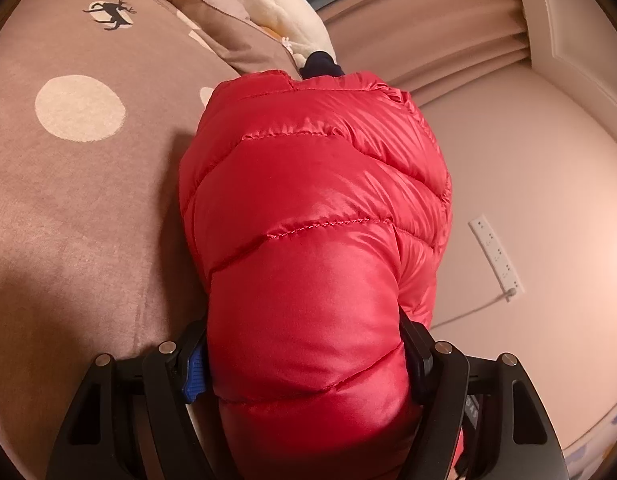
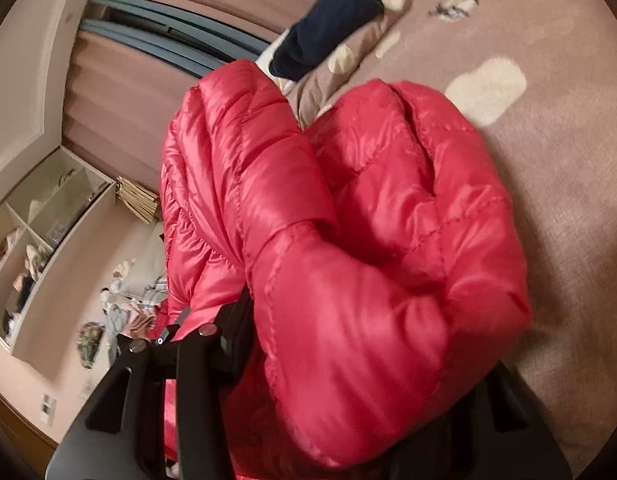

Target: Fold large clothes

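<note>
Glossy red quilted down jacket (image 1: pixel 308 208) clamped for folding.
Left hand-held gripper (image 1: pixel 304 364) and right hand-held gripper (image 2: pixel 348 360) both squeezing puffy bunches, bed toward 10 o'clock.

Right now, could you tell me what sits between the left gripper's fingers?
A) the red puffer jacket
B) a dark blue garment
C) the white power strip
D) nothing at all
A: in the left wrist view the left gripper has its jaws pressed against both sides of a thick fold of the red puffer jacket, which bulges out between them.
</note>
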Demonstrator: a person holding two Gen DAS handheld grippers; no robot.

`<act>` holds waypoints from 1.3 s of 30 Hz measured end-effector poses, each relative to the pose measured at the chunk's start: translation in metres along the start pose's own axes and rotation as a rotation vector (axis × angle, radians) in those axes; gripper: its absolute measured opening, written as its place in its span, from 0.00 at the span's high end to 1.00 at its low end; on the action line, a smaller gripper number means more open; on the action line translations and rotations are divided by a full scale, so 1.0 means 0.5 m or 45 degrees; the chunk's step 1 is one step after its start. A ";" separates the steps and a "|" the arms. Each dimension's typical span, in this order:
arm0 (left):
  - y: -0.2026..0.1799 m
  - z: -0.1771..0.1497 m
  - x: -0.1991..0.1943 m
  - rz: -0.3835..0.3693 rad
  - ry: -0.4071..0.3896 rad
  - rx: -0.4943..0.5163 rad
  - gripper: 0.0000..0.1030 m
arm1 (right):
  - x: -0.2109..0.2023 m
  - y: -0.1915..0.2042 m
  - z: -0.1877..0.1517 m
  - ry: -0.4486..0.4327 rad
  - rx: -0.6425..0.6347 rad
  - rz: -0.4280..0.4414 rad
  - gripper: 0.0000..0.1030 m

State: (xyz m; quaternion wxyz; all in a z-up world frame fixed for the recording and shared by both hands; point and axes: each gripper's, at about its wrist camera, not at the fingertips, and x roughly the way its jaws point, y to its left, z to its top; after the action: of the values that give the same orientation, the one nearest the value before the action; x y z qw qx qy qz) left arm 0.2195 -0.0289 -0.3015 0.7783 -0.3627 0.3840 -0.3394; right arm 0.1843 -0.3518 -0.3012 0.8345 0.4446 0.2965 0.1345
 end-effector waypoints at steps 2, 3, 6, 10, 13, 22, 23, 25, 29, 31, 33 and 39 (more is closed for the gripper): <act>-0.009 0.001 -0.005 0.024 -0.007 0.022 0.28 | -0.003 0.012 -0.001 -0.010 -0.030 -0.012 0.56; -0.018 0.000 -0.008 0.043 -0.013 0.050 0.28 | -0.005 0.017 -0.001 -0.013 -0.038 -0.015 0.57; -0.041 0.001 -0.017 0.062 -0.041 0.088 0.28 | -0.016 0.034 -0.001 -0.027 -0.062 -0.019 0.60; -0.066 0.006 -0.039 0.055 -0.057 0.125 0.28 | -0.034 0.053 0.001 -0.058 -0.080 0.023 0.63; -0.092 0.008 -0.071 0.049 -0.112 0.170 0.29 | -0.046 0.071 0.001 -0.056 -0.095 0.075 0.64; -0.192 0.025 -0.197 0.035 -0.315 0.294 0.29 | -0.088 0.194 0.011 -0.082 -0.267 0.257 0.64; -0.205 0.024 -0.208 0.044 -0.334 0.312 0.29 | -0.093 0.210 0.013 -0.082 -0.283 0.291 0.64; -0.233 0.023 -0.239 0.062 -0.390 0.362 0.29 | -0.098 0.231 0.016 -0.086 -0.310 0.334 0.64; -0.272 0.023 -0.288 0.079 -0.458 0.418 0.29 | -0.107 0.271 0.020 -0.099 -0.344 0.434 0.64; -0.287 0.020 -0.307 0.084 -0.482 0.435 0.29 | -0.113 0.286 0.022 -0.105 -0.356 0.487 0.64; -0.299 0.015 -0.323 0.094 -0.503 0.459 0.29 | -0.124 0.304 0.019 -0.111 -0.381 0.534 0.64; -0.340 -0.011 -0.360 0.126 -0.574 0.541 0.29 | -0.156 0.331 0.008 -0.110 -0.422 0.642 0.64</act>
State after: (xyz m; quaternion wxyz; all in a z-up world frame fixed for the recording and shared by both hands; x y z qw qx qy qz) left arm 0.0868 0.0284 -0.1004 0.9178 -0.2388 0.1394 -0.2849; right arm 0.1319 -0.2982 -0.1342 0.8478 0.3672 0.1149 0.3649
